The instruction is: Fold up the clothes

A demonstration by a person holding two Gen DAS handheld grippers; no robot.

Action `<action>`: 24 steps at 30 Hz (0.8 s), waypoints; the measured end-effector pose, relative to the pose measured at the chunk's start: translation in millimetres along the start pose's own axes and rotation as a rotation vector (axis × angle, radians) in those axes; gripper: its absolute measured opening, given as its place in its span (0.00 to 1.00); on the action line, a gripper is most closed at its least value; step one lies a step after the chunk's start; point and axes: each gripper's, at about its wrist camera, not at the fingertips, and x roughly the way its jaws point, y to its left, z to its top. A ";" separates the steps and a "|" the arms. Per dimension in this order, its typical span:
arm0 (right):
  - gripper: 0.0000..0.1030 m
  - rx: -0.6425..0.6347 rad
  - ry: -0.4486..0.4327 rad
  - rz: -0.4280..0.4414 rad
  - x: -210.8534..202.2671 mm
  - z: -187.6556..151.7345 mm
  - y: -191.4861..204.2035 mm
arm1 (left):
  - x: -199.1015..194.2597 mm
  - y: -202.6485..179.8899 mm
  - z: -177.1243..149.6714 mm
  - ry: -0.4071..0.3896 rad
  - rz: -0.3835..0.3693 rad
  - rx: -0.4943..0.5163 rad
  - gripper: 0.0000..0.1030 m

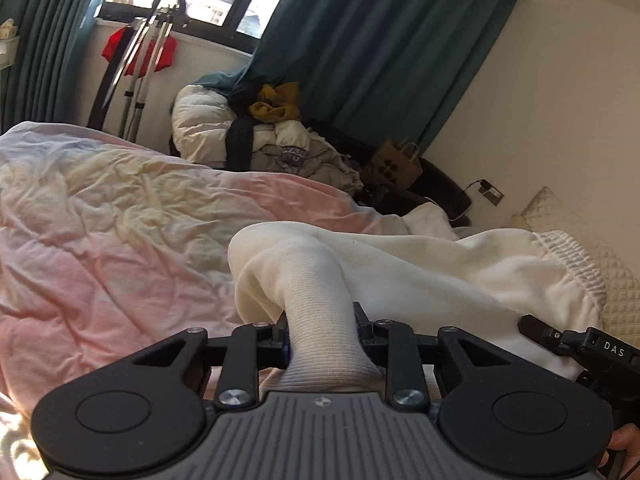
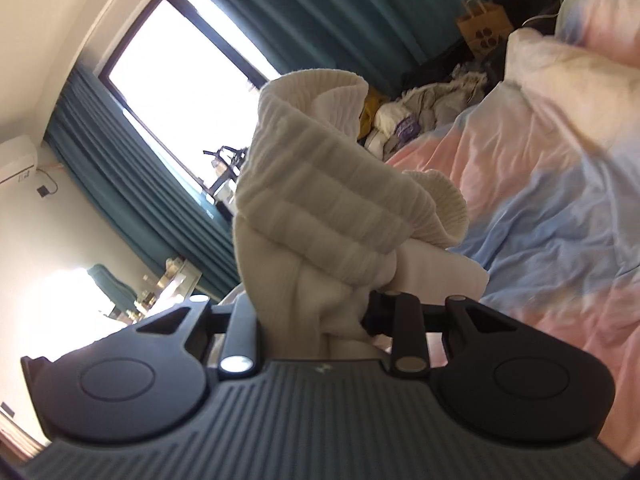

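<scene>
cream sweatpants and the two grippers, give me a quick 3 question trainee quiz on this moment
1. True or false: the left gripper is shut on a ribbed cuff of the cream sweatpants.
2. Multiple choice: what does the right gripper hold? A) the brown paper bag B) bunched ribbed fabric of the sweatpants C) nothing
3. Fill in: the sweatpants lie over a bed cover coloured pink, pale yellow and ____.

Key: 1 true; 2 B; 3 blue
</scene>
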 end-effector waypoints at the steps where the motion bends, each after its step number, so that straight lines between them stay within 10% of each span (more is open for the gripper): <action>1: 0.32 0.007 -0.030 -0.015 -16.5 11.7 -13.0 | 12.5 -24.6 -1.1 0.005 -0.029 0.021 0.27; 13: 0.32 0.105 -0.335 -0.254 -163.5 65.7 -195.9 | 192.5 -262.4 -89.1 0.181 -0.319 0.195 0.27; 24: 0.33 0.292 -0.299 -0.413 -155.0 -13.5 -329.6 | 318.1 -253.6 -196.9 0.387 -0.322 0.289 0.29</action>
